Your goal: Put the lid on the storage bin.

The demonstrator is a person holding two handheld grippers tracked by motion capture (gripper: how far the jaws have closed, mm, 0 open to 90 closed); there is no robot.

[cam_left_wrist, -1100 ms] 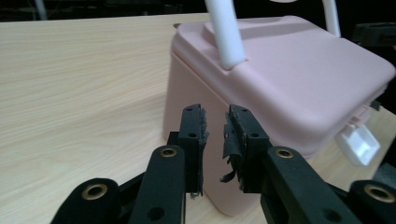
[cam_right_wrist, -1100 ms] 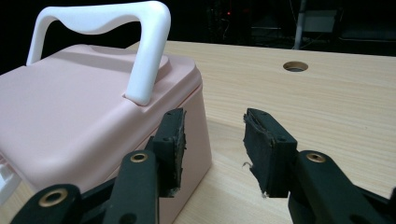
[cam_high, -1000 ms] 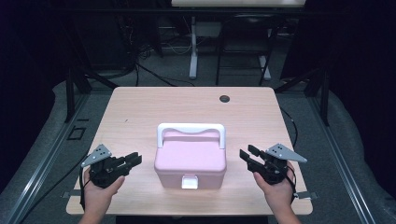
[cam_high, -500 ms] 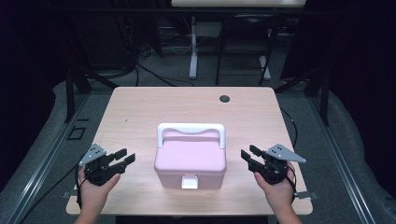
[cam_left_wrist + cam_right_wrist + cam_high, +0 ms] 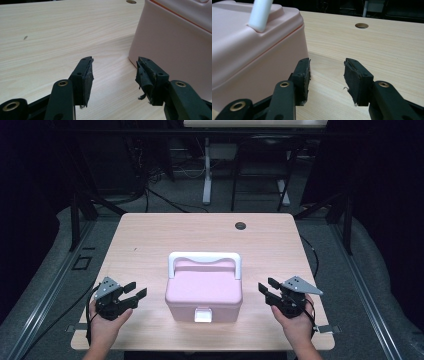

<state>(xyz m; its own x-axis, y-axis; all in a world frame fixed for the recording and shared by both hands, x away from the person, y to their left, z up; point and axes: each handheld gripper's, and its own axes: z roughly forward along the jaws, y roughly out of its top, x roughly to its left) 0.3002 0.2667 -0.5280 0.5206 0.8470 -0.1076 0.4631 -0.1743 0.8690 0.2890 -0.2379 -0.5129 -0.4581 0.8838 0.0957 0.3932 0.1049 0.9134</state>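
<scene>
Left to right across the high view: one left tool (image 5: 132, 291), one pink box (image 5: 204, 289), one right tool (image 5: 266, 289), all on or over one wooden worktop (image 5: 150, 240).

Left tool: at the near left, held in one hand (image 5: 107, 326), pointing right toward the box. Its jaws have just been opening, stand apart, nothing between them; bare wood shows in the gap in the left gripper view (image 5: 113, 75). The box side wall (image 5: 175, 47) is just beside the right-hand jaw, no contact that I can see.

Box: one, centre-near on the worktop, lid down, one white handle (image 5: 204, 258) standing up over the far side, one white latch (image 5: 202, 314) on the near face.

Right tool: at the near right, in the other hand (image 5: 295, 327), pointing left at the box. Jaws parted, empty; in the right gripper view (image 5: 327, 75) the box (image 5: 249, 50) is beside the left-hand jaw.

One round cable hole (image 5: 241, 225) far right of centre.
</scene>
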